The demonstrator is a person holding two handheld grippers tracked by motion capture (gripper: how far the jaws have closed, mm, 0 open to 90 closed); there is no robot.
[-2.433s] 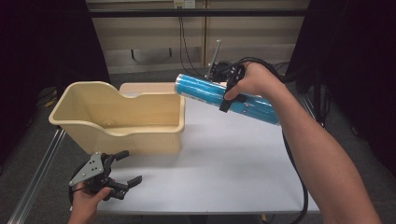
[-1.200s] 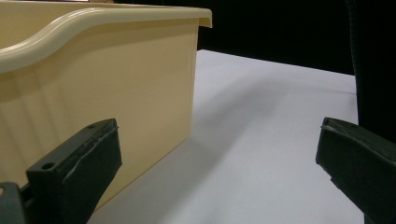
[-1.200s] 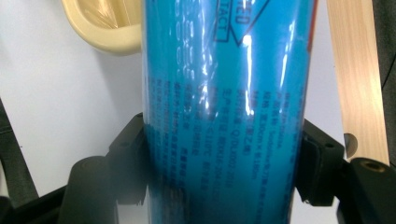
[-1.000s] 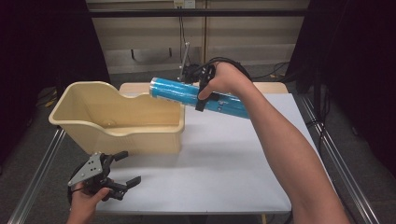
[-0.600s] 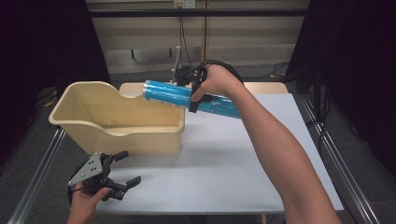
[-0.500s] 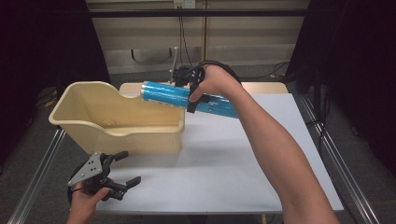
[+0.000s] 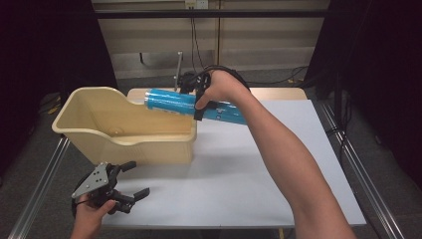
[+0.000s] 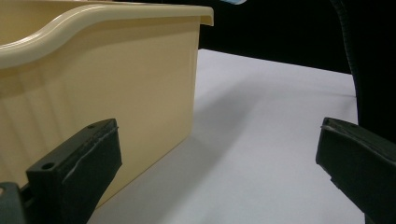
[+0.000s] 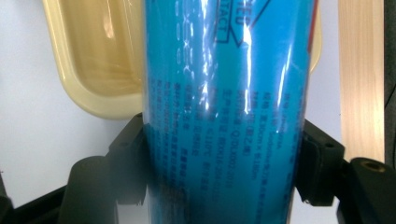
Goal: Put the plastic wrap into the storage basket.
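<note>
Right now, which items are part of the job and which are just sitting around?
In the job:
- blue can, lying sideways, clamped in the right gripper
- beige bin, can's front end over its right rim

Not in the job:
- left gripper, open, low at the table's near-left edge, holding nothing
- wooden board under the white table sheet
- cables on the floor behind

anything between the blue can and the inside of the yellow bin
Nothing visible. The right gripper holds the blue can lying sideways, its leading end already over the right rim of the yellow bin. The bin's inside looks bare below it. The left gripper sits open at the table's near edge.
</note>
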